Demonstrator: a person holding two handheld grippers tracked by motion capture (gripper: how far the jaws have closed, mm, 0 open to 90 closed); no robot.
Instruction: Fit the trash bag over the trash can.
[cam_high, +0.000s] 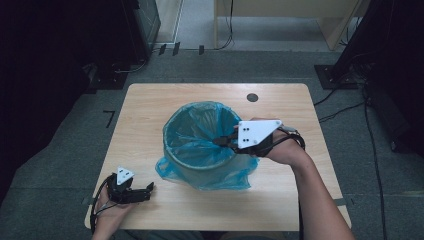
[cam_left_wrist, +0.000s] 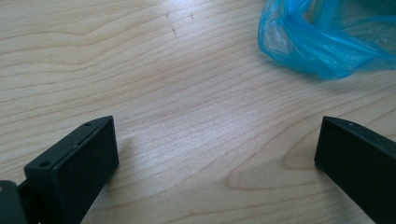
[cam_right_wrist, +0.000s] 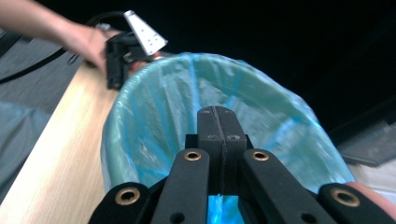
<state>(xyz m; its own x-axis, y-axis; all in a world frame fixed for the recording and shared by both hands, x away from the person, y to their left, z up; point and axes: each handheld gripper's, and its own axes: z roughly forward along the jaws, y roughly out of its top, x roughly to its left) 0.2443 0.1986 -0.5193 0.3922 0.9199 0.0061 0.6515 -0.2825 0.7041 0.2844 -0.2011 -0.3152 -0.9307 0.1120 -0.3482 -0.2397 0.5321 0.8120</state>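
With the right gripper (cam_high: 226, 141) pinching the bag (cam_high: 202, 172) at the bin (cam_high: 175, 150) rim, we lift slowly; left gripper (cam_high: 148, 189) open

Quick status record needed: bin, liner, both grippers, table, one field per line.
bin: upright, mid-table
blue liner: inside bin, edge folded over rim, loose plastic draped onto table at the front
right gripper: jaws shut, over the bin's right rim, tips inside; blue plastic shows beneath the jaws, grip on it unclear
left gripper: jaws open, low at near-left table corner, nothing between them
table: light wood
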